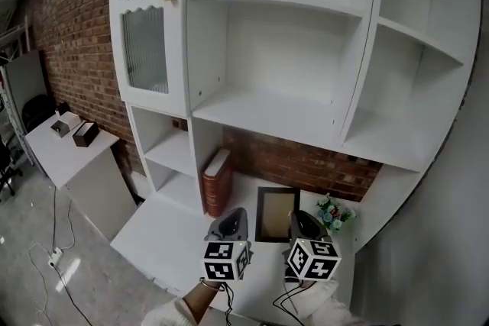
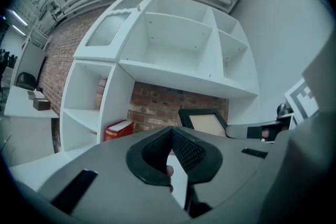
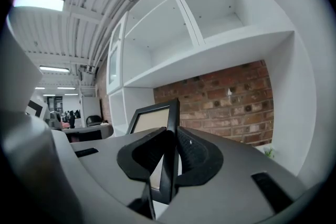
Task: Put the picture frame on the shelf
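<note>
The black picture frame [image 1: 276, 214] with a pale insert stands upright on the white desk [image 1: 172, 237], under the shelf unit and in front of the brick wall. My right gripper [image 1: 300, 217] is shut on its right edge; in the right gripper view the frame's edge [image 3: 171, 113] runs up between the closed pads. The left gripper [image 1: 234, 216] hovers just left of the frame with its jaws together and nothing between them. From the left gripper view the frame [image 2: 207, 122] shows ahead to the right. Above, the white shelf [image 1: 267, 114] is bare.
A red book [image 1: 216, 181] stands upright left of the frame, against a shelf divider. A small potted plant [image 1: 333, 213] sits to the frame's right. A glass-fronted cabinet door [image 1: 145, 19] is at upper left. A low white table [image 1: 69, 141] with boxes stands far left.
</note>
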